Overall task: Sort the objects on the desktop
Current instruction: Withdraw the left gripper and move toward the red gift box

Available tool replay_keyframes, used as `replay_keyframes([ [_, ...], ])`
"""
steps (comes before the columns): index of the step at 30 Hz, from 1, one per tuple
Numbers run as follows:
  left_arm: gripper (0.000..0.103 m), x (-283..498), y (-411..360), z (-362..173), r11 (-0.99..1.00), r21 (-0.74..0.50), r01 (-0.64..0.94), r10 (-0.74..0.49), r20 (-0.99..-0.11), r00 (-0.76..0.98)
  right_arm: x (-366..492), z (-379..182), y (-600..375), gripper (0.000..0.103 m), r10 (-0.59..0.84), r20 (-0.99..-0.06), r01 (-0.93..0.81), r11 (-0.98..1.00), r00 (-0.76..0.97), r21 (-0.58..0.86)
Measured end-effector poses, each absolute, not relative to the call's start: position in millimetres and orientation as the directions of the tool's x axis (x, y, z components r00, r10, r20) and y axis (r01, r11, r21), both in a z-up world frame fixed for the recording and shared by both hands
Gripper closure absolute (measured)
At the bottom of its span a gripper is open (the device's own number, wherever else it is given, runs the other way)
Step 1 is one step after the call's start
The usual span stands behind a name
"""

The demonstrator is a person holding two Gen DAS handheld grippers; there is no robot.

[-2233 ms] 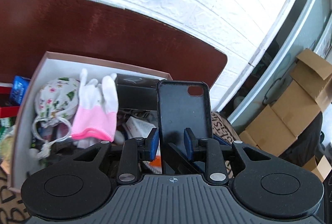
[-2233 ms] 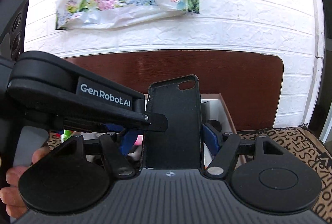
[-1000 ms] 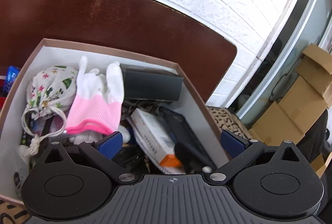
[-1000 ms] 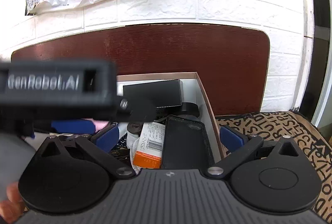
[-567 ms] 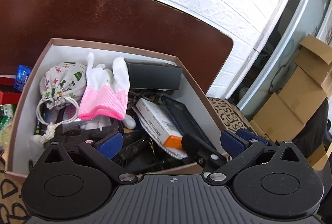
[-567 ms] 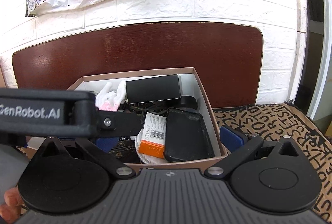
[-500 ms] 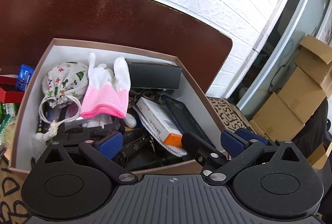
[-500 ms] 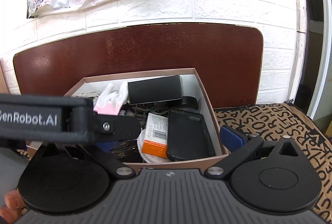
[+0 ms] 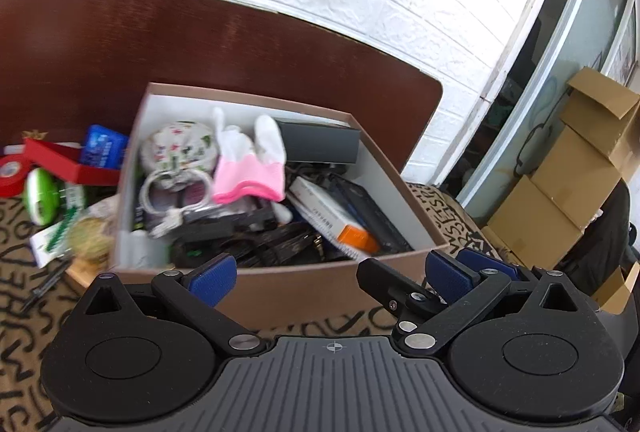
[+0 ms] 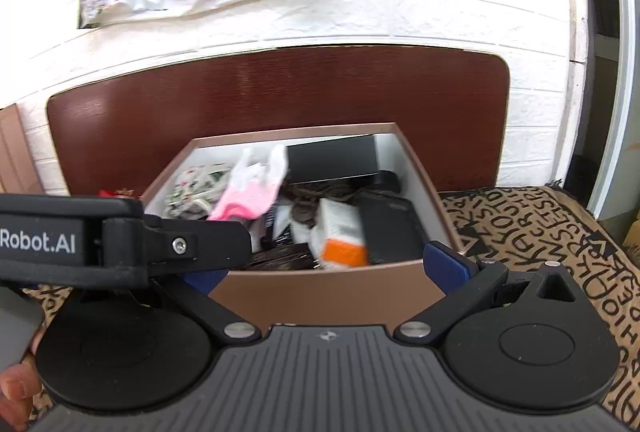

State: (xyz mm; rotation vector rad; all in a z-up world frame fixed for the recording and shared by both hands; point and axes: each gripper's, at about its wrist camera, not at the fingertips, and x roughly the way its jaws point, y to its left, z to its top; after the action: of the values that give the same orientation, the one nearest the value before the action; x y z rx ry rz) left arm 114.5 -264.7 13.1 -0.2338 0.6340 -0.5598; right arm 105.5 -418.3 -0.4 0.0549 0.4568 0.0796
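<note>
Both hand-held grippers empty, fingers spread wide. Left hand-held gripper [image 9: 334, 274] sits at the bottom of its frame, just short of the near wall of the brown cardboard box [image 9: 304, 284]. Right hand-held gripper [image 10: 326, 268] likewise at frame bottom, facing the same box [image 10: 320, 292] front-on; the left unit's black arm crosses the left side of that view.

Black phone case [image 9: 370, 216] lies flat inside the box, lower right corner of the interior, against the right wall, just beside an orange-and-white carton [image 9: 332, 218]. In the right wrist view the case [image 10: 394, 232] is right of that carton [image 10: 340, 236].

Other contents: pink-and-white glove [image 9: 250, 167] in the box centre, floral drawstring pouch [image 9: 180, 151] to its left, dark rectangular box [image 9: 320, 143] at the far wall.

Box sits on a letter-print cloth [image 10: 540, 232] over the worktop. Left of the box in the left wrist view: red tray [image 9: 68, 161], red tape roll [image 9: 12, 171], green-and-white item [image 9: 40, 195], slightly blurred.
</note>
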Motion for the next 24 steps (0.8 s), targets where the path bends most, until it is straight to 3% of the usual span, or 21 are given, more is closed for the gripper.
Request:
replay_keyframes([
  [24, 0.000, -21, -70, -12, 0.908, -0.355, 0.224, -0.380, -0.466, 0.799, 11, -25, -259, 0.000, 0.323, -0.486, -0.281, 0.946, 0.812, 0.159],
])
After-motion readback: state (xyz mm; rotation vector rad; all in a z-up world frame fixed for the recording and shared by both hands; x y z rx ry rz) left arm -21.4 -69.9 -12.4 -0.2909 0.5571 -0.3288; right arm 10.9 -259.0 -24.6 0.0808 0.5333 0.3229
